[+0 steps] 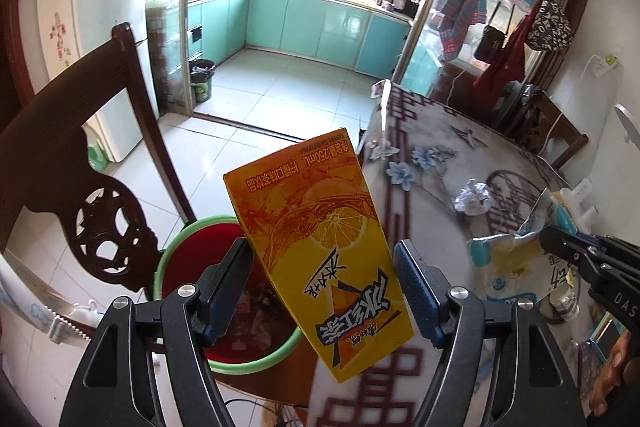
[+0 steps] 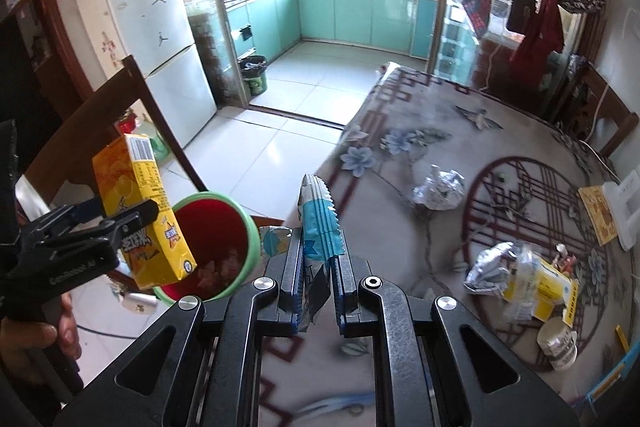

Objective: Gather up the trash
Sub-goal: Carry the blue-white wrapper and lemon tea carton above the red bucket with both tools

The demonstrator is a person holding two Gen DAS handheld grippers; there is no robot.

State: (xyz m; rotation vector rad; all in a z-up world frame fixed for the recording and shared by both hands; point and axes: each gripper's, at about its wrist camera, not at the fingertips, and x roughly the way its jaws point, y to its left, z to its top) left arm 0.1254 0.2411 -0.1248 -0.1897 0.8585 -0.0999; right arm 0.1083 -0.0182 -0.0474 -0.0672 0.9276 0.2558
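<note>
So here's where we're at: our left hand-held gripper (image 1: 320, 291) has the yellow lemon tea carton (image 1: 320, 247) sitting between its fingers, tilted, hanging right over the red bin with the green rim (image 1: 176, 251). Weird bit is that from the left wrist view the jaws look spread wider than the carton, with a visible gap on the 3 o'clock side, yet in the right wrist view the carton (image 2: 140, 211) looks pinched. So we honestly can't tell whether it's gripped or already let go.

Our right hand-held gripper (image 2: 316, 279) is clenched on a blue and silver snack wrapper (image 2: 318, 223), which sticks up out of the fingers, just to the 3 o'clock side of the bin (image 2: 248, 227).

Handling-wise, we'd guess the carton is empty, so light, fairly stiff cardboard that dents if squeezed hard; take it across the flat faces near the middle. The wrapper is thin, floppy and slick foil, so pinch a bunched part, not a single edge.

Still out on the surface (image 2: 400, 163) at about 1 o'clock: a crumpled foil ball (image 2: 438, 187), which should crush easily.
</note>
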